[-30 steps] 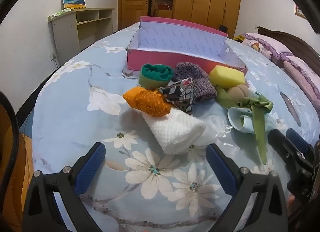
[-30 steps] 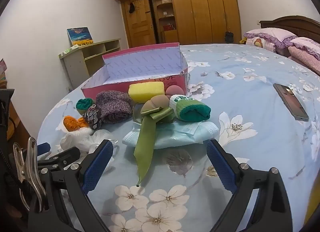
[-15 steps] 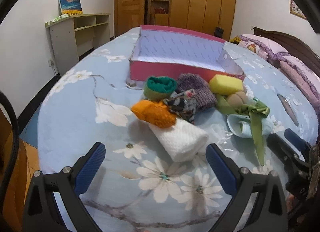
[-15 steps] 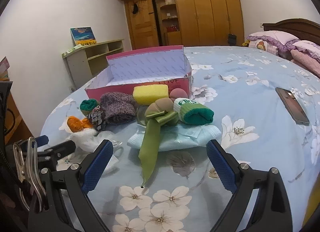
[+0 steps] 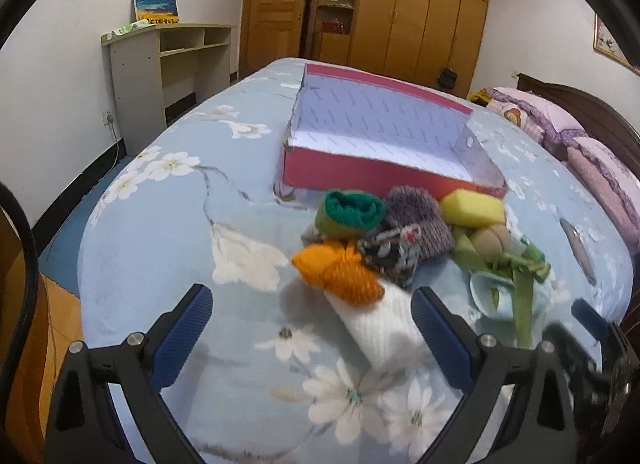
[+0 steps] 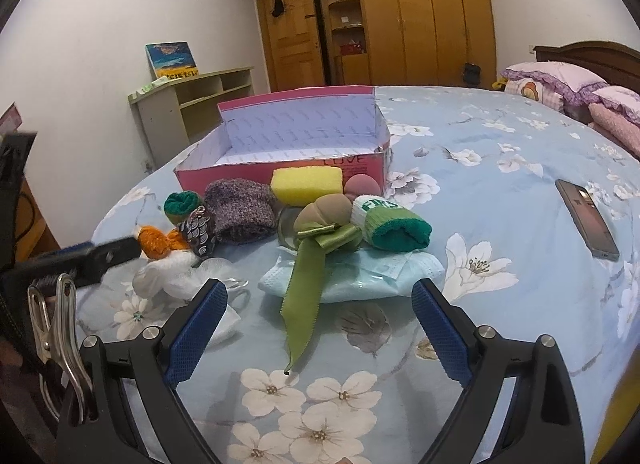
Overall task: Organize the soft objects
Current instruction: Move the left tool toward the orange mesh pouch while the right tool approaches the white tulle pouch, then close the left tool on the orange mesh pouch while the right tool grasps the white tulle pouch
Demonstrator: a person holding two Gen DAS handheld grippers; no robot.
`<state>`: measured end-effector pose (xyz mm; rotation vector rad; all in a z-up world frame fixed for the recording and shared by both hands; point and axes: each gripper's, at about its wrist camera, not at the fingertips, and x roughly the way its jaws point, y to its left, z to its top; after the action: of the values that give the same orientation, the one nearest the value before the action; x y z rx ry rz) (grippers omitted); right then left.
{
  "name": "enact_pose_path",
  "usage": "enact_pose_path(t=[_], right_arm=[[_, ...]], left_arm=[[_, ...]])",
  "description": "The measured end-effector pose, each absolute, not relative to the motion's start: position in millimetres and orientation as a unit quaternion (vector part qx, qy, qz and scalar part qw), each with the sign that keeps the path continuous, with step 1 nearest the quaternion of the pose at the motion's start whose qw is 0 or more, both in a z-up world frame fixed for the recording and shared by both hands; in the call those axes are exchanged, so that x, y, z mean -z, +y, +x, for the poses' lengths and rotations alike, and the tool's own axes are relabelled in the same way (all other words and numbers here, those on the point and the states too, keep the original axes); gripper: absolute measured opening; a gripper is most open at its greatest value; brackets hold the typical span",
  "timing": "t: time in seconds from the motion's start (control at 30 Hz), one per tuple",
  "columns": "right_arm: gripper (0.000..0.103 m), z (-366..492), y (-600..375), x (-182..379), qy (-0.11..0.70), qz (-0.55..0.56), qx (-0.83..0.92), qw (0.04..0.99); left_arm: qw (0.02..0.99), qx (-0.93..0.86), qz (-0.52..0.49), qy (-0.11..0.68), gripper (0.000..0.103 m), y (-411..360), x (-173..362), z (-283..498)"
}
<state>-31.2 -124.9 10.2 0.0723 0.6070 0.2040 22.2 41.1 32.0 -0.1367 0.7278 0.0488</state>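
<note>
— What could go wrong?
— My left hand-held gripper [image 5: 310,330] and right hand-held gripper [image 6: 318,332] are spread, empty. The soft pile [image 6: 256,212] sits mid-bed before the box [image 5: 384,144]; grabbing the ribbon [image 6: 304,288] could drag its neighbours.

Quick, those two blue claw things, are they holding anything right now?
Left gripper: open, holding nothing; the white rolled cloth lies between its fingers, ungripped.
Right gripper: open, holding nothing; it hangs over the green ribbon.

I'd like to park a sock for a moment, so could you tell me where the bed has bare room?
Free: bedspread between green-cuffed sock and phone; also left of orange roll. Pink box is empty. Crowded: pile before it.
</note>
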Motion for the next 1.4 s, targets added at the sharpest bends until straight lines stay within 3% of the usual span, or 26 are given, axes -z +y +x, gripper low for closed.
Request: enact_pose_path(t=[0.27,0.4,0.47,0.73,1.27,1.4], right_arm=[[0.090,-30,-124,-8,0.305,0.032,-0.102,0.946],[0.089,-29,-123,-6,0.308,0.032,-0.104,0.945],[0.089,-29,-123,-5,0.310,0.033,-0.105,0.944],[0.086,-30,-123,-7,0.307,0.031,-0.105,0.946],[0.083,-41,-105,-24,0.300,0.019,-0.150,0.942],[0.075,-39,-90,-23,0.317,0.014,-0.187,0.930]], left_arm=[[0.922,0.003,-0.065,0.381,0.076,32,-20,48],[0.924,0.011,-0.064,0.377,0.054,30,-18,53],[0.925,0.011,-0.067,0.375,0.047,31,-18,52],[0.928,0.021,-0.088,0.362,0.041,43,-26,40],[0.939,0.007,-0.092,0.331,0.041,63,-48,-5],[0.935,0.009,-0.101,0.340,0.041,68,-42,-7]])
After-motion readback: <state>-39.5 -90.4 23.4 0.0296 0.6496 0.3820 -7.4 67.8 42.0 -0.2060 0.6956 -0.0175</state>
